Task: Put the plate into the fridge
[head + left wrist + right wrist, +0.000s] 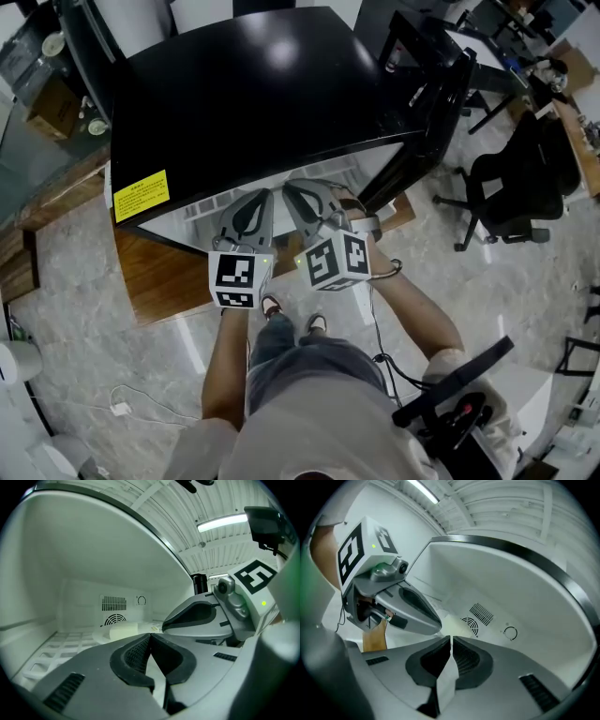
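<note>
Head view: both grippers are hanging right at the mouth of the fridge (253, 103), the left gripper (251, 208) and the right gripper (305, 202) nearly side by side, with the door (427, 84) swinging wide open off to the right. The plate isn't showing from up here since the black top is hiding the inside.

Left gripper view: its jaws are pressing together with nothing between them. The plate (105, 634) is sitting inside on the white wire shelf (56, 648), in front of the back vent, and carrying a pale block (124, 630). So I'm reading the placing as basically done.

Right gripper view: same deal, jaws are pinching to a hairline gap and holding nothing. The other gripper is crowding in just beside it.

What I'm worrying about:
- The two grippers are sitting so near each other that backing out could knock them together, or clip the fridge's top lip.
- A bump on that wire shelf could be sliding the plate or tipping the block off.
- The door is standing open, so forgetting it is leaving the job half finished, I'd guess.
</note>
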The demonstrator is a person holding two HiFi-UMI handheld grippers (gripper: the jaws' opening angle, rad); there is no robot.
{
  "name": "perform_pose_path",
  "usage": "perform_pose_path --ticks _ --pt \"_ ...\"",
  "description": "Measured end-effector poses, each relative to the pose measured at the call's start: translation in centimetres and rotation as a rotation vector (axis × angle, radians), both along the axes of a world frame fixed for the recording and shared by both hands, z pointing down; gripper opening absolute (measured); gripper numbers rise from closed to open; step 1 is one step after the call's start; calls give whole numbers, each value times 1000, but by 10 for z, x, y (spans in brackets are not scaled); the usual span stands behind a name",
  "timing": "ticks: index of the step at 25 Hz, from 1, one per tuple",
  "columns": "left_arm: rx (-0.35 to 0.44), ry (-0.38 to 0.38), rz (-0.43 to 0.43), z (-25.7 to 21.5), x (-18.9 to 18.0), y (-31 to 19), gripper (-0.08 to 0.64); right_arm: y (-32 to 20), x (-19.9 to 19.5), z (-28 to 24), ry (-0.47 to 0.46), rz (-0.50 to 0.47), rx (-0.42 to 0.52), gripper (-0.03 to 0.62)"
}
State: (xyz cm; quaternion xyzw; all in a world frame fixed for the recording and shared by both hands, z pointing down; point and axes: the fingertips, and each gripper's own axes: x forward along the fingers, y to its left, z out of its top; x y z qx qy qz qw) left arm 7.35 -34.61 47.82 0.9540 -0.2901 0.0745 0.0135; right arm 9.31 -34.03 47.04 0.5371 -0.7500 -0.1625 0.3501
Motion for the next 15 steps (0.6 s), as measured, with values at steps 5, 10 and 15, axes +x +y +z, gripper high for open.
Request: perform_pose_path --ticks 5,10,15 --pt "3 -5 -7 1 -3 1 18 -10 -14 7 4 2 -3 28" --pt "-4 3 0 1 -2 -1 18 -13 -14 9 -51 8 -5 28" --pt "4 13 -14 -3 -7 -1 18 -14 -14 7 -169 32 -43 28"
